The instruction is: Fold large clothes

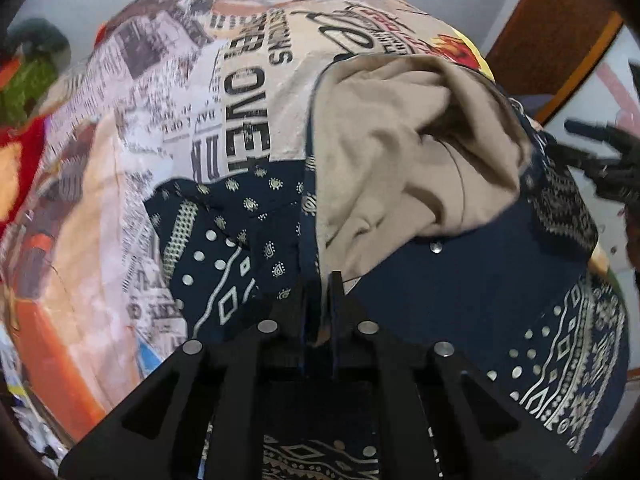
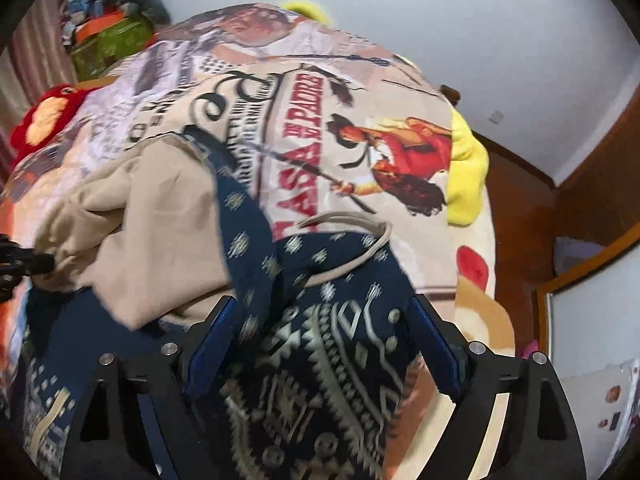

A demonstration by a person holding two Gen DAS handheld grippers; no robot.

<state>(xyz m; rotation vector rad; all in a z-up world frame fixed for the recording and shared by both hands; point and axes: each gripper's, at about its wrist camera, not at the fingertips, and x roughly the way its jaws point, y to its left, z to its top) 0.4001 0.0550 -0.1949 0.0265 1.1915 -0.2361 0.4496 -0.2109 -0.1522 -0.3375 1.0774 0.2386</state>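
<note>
The left gripper point(image 1: 320, 300) is clamped on the near edge of the navy patterned garment point(image 1: 480, 280), keeping that fold anchored. The right gripper point(image 2: 320, 344) stands wide open, gripping nothing, with patterned cloth lying loose between its jaws. The garment, beige lining point(image 1: 400, 152) exposed, lies on the printed bedspread point(image 2: 340, 100).

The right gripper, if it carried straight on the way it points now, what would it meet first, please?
Most likely the navy patterned garment: it lies between the open fingers of the right gripper and directly ahead. Beyond it come the beige drawstring and the printed bedcover, though depth is hard to judge.
</note>
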